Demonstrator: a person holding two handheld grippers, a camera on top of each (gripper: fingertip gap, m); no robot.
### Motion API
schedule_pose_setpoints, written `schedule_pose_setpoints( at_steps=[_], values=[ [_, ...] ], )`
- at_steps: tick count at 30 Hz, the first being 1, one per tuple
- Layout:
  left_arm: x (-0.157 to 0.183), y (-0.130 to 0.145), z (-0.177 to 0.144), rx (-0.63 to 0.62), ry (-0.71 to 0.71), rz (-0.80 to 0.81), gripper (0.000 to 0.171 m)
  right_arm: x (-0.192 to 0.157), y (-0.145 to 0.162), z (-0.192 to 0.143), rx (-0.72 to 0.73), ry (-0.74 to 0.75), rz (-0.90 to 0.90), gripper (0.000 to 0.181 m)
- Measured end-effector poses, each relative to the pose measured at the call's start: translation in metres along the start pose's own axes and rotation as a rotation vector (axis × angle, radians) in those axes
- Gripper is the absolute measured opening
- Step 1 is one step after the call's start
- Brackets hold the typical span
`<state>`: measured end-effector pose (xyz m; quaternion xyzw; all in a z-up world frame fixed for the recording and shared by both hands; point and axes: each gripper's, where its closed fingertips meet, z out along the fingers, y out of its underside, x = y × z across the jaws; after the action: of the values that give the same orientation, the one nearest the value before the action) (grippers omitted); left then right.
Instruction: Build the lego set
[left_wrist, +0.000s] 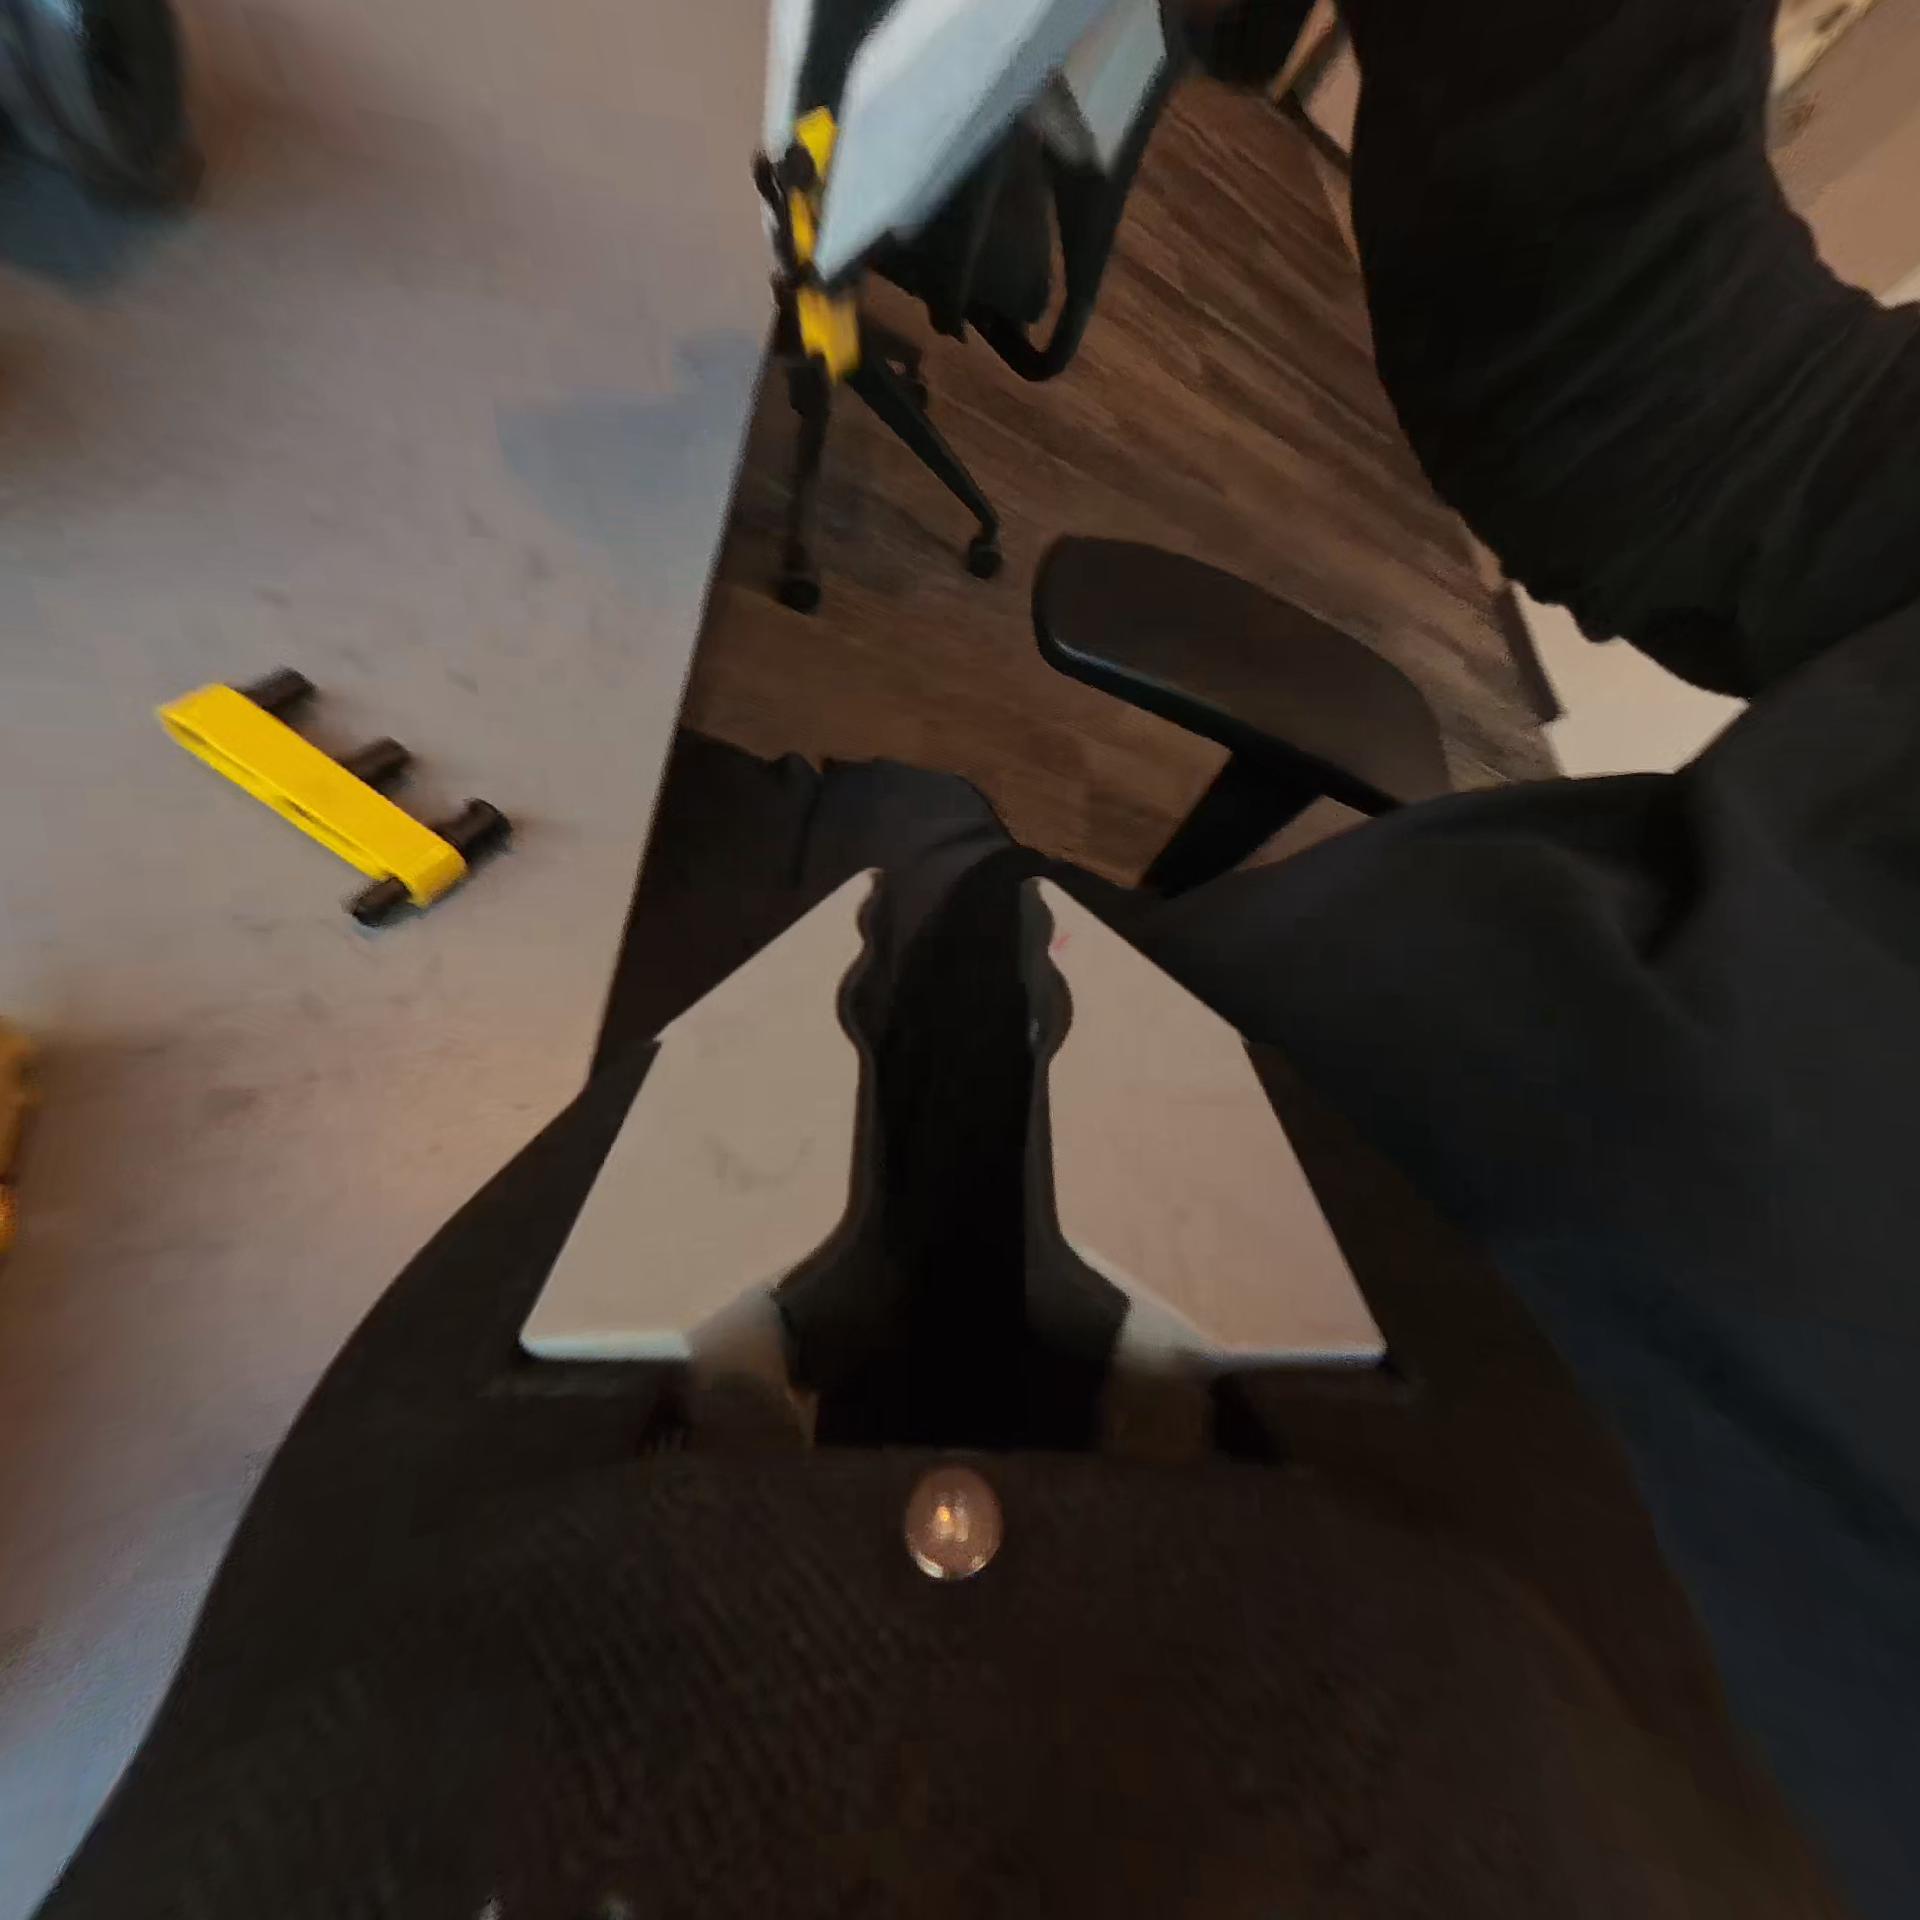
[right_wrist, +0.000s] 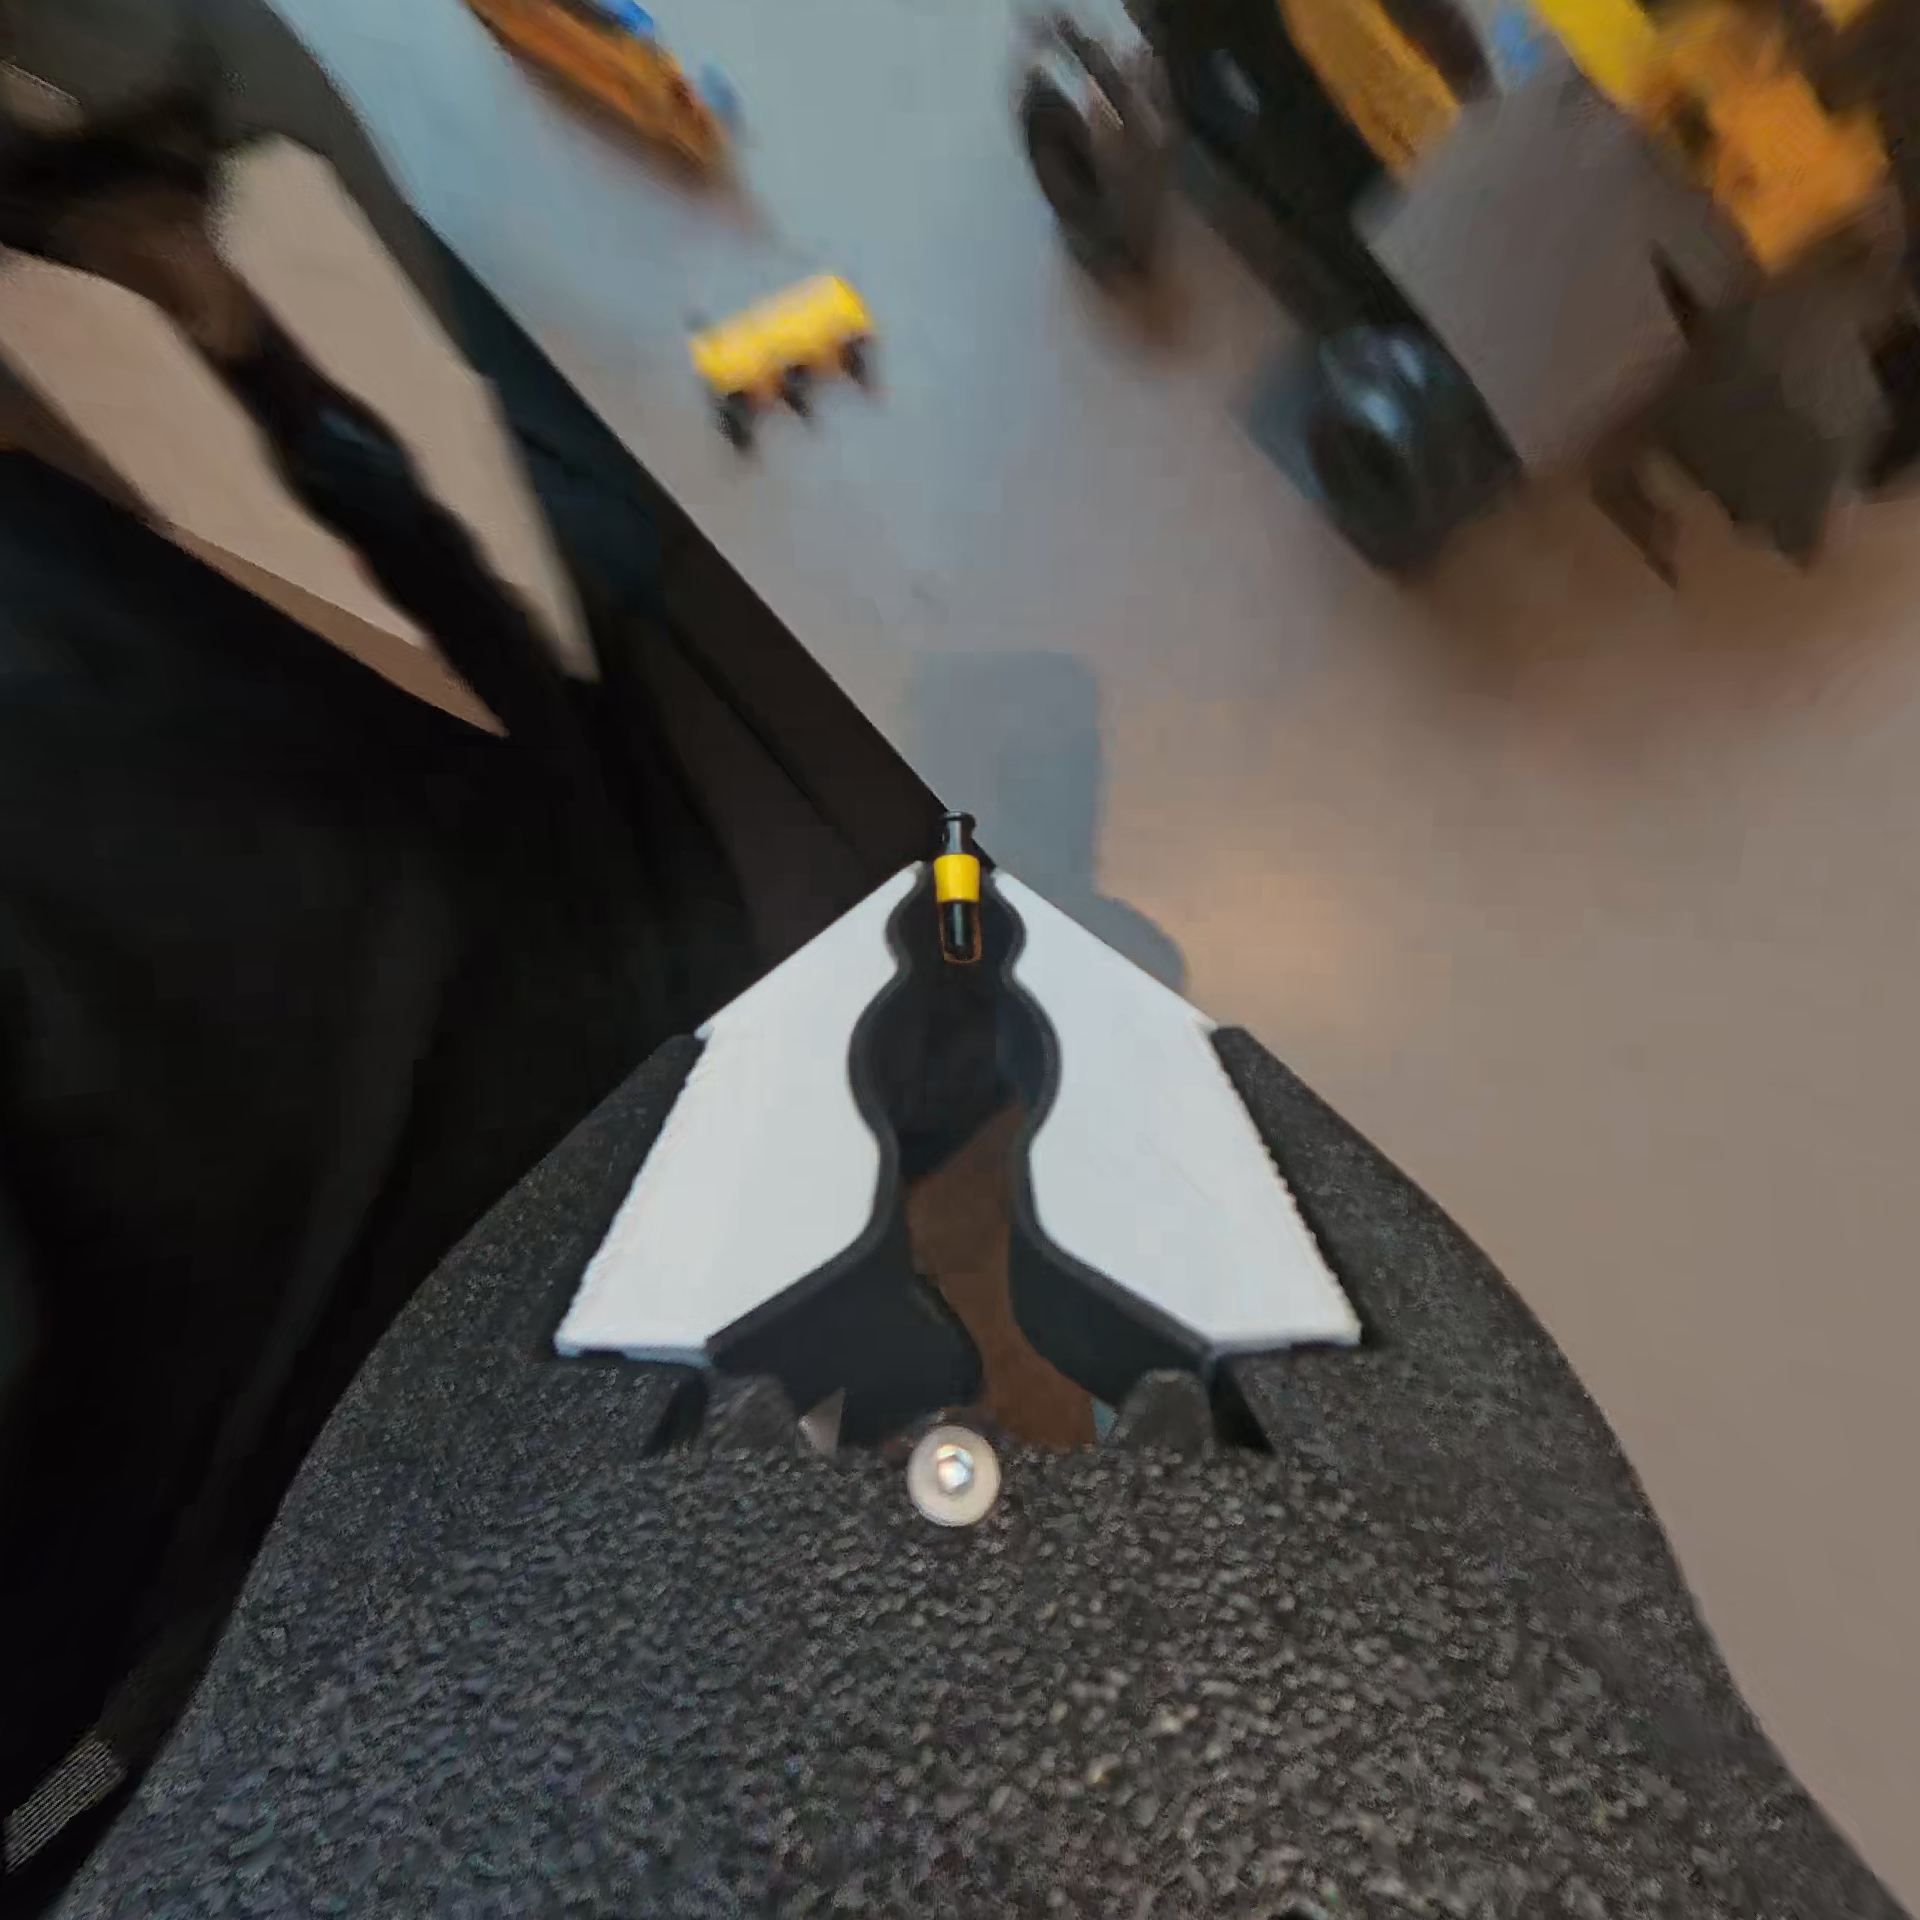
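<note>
The right gripper (right_wrist: 954, 883) is pinched closed on a small yellow piece with black pins (right_wrist: 954, 896), held at the very tips with its long axis running straight out along the fingers, one black pin end poking past them. In the left wrist view the same gripper shows at the far top, blurred, and there the held piece (left_wrist: 816, 260) looks like a longer yellow beam hanging below the white fingers, over the table's right edge. The left gripper (left_wrist: 956, 883) sits low at that same edge with its jaws drawn together; nothing can be seen between them, though the tips are dark against the black clothing behind, so whether anything is caught there cannot be told. On the pale table (left_wrist: 364, 468) lies a second yellow beam with black pins (left_wrist: 312, 795), flat, well to the left of the left gripper and a little farther out, its long axis slanting from far-left to near-right with the pins sticking out along one side — the left gripper is the nearer of the two. From the right wrist view this beam (right_wrist: 781, 338) lies far and slightly left of the fingertips. A blurred yellow-and-black wheeled model (right_wrist: 1455, 260) stands at the far right, and a black chair (left_wrist: 1236, 665) sits on the wooden floor beyond the table edge.
</note>
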<state>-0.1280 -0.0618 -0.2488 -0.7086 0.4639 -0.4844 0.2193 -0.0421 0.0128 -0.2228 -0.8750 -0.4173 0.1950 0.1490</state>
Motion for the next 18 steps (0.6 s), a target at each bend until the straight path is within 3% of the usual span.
schedule_pose_setpoints(
  at_steps=[5, 8, 9, 12, 18],
  values=[
    [-0.012, -0.041, -0.029, 0.205, -0.143, 0.081, 0.031, -0.079, -0.069, 0.014, 0.239, -0.342, -0.134, 0.007],
    [-0.01, -0.052, -0.044, 0.28, -0.118, 0.073, 0.018, -0.109, -0.095, 0.015, 0.342, -0.477, -0.173, 0.007],
    [-0.007, -0.052, -0.048, 0.289, -0.094, 0.079, 0.006, -0.111, -0.101, 0.017, 0.364, -0.482, -0.178, 0.007],
    [-0.006, -0.056, -0.06, 0.345, -0.088, 0.116, 0.005, -0.116, -0.113, 0.015, 0.437, -0.531, -0.169, 0.007],
    [-0.004, -0.063, -0.077, 0.482, -0.02, 0.024, 0.004, -0.125, -0.132, 0.011, 0.633, -0.672, -0.121, 0.008]
  ],
)
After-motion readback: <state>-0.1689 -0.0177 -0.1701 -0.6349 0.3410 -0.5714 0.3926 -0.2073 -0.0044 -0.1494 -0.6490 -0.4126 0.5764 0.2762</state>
